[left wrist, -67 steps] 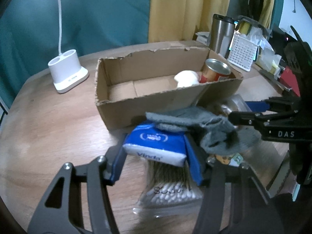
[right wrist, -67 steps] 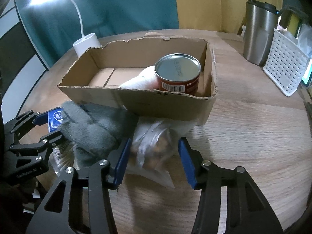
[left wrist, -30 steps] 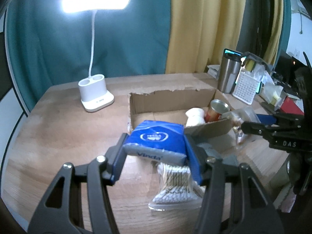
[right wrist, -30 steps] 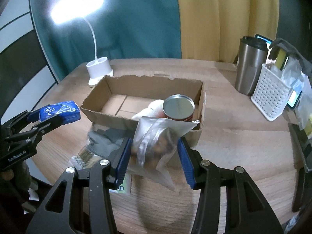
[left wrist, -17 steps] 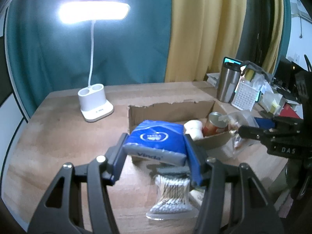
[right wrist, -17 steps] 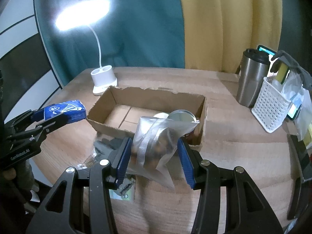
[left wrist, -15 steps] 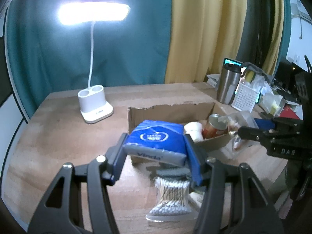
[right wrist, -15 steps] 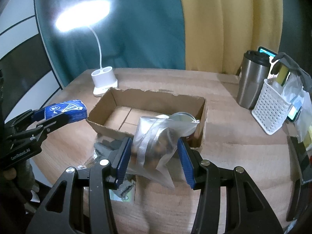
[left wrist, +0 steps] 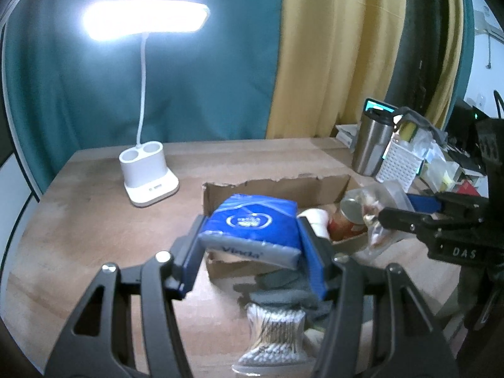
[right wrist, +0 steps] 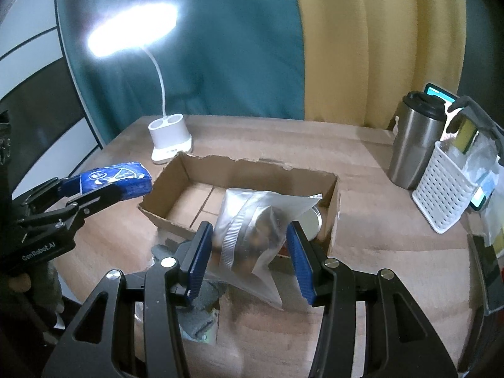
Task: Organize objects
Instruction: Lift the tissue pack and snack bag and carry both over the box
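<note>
Above cardboard box (right wrist: pixel 176 220), both loads held higher than before.

The zip bag (right wrist: pixel 252 230) hides most of the can (right wrist: pixel 312 220); its contents are blurred.

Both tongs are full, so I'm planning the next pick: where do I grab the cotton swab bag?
Probably pinch the cotton swab bag across its narrow bunched waist, coming straight down from above: it lies flat on the table, beside the grey cloth.
</note>
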### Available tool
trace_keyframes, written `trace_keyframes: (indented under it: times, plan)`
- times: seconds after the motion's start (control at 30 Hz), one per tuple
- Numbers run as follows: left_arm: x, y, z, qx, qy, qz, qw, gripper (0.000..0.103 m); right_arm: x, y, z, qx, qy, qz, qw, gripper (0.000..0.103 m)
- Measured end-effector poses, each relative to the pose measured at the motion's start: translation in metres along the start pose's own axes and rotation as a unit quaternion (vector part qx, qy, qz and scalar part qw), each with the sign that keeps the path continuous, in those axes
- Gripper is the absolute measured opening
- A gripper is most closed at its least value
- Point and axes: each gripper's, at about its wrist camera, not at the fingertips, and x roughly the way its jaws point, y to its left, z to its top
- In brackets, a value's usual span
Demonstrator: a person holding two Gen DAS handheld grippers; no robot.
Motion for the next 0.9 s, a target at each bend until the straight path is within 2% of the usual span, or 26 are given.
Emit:
trace_keyframes:
  times: [0.9]
  plan:
    - [0.060,0.017,0.011,-0.023,0.022,0.012,0.9994,0.057,0.048,0.010,0.032,-0.024,0.011,0.030,0.999,0.051]
